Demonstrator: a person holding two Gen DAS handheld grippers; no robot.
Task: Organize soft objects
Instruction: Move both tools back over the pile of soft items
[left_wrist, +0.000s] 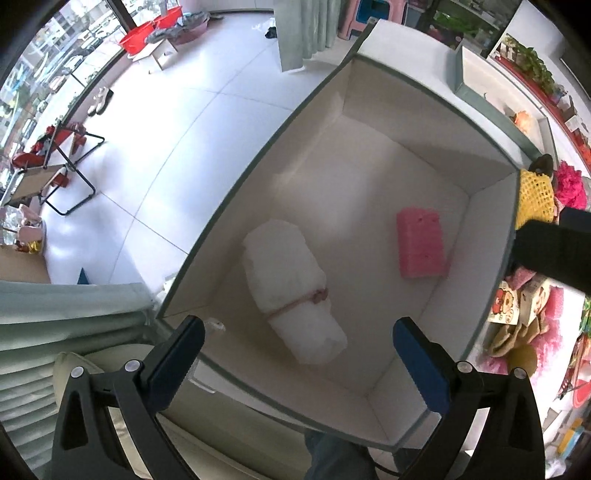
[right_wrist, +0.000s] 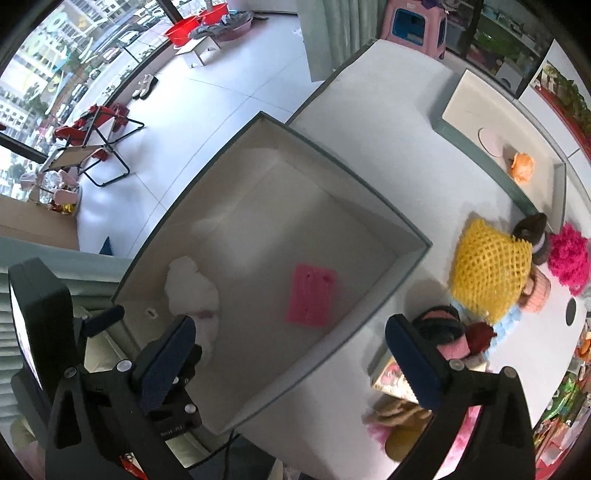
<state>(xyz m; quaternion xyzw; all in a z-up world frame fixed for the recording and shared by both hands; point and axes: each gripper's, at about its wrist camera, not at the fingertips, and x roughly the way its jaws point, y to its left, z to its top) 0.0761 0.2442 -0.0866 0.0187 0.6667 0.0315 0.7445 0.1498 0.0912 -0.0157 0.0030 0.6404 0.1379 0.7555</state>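
Hovering with both jaws wide and empty, we see the white bundle (left_wrist: 293, 291) and pink sponge (left_wrist: 421, 243) lying in the box (left_wrist: 236, 199) below the left gripper (left_wrist: 299, 354). Reaching from the right gripper (right_wrist: 291, 354) toward the yellow net (right_wrist: 487, 266) beyond its right jaw, we could clip the box wall.

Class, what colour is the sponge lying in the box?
Pink; the sponge shows best in the left wrist view.

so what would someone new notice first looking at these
Probably the big open box in the middle, holding only a white cloth roll tied with a pink band and a pink sponge lying apart from it. Next, the bright heap on the table to the box's right: a yellow net and a pink pompom.
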